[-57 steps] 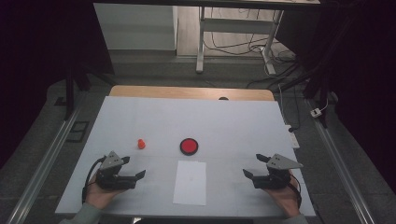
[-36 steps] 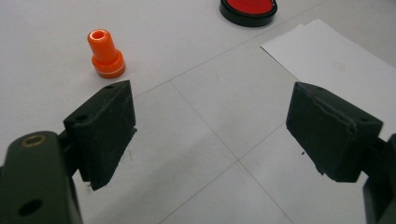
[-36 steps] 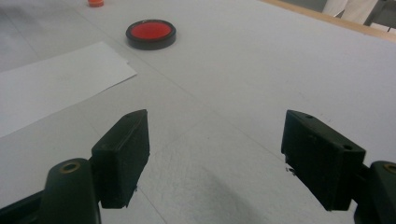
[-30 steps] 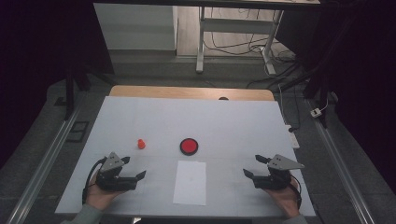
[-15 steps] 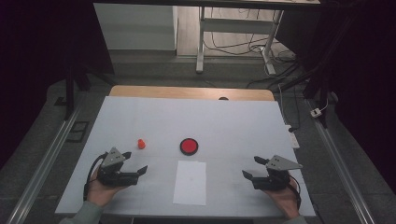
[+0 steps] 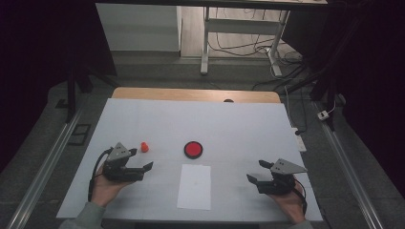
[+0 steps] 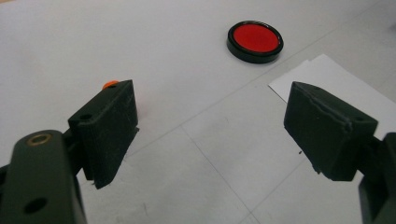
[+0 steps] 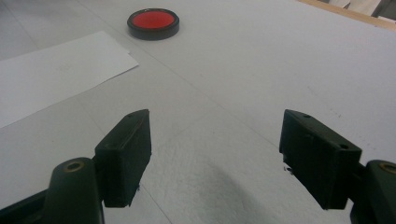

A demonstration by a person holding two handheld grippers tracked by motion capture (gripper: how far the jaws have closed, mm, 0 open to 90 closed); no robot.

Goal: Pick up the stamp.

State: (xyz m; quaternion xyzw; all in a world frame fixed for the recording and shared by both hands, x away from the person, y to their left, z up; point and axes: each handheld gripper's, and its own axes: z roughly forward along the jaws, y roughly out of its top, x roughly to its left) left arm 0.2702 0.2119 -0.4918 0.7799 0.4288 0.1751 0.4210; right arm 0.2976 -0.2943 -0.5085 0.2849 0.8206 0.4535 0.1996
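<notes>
Both tongs gape empty — left tongs [image 6: 141,159] just beside the small orange piece [image 6: 144,147], right tongs [image 6: 255,171] well apart from it on the desk [image 6: 239,124]. We judge the risk: a fast close nudges that piece away toward the red disc [image 6: 193,149].

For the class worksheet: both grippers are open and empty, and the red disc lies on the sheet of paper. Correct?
Not quite. The red disc lies on the bare table, just beyond the sheet of paper, as the high view shows. Left gripper and right gripper are open and empty.
</notes>
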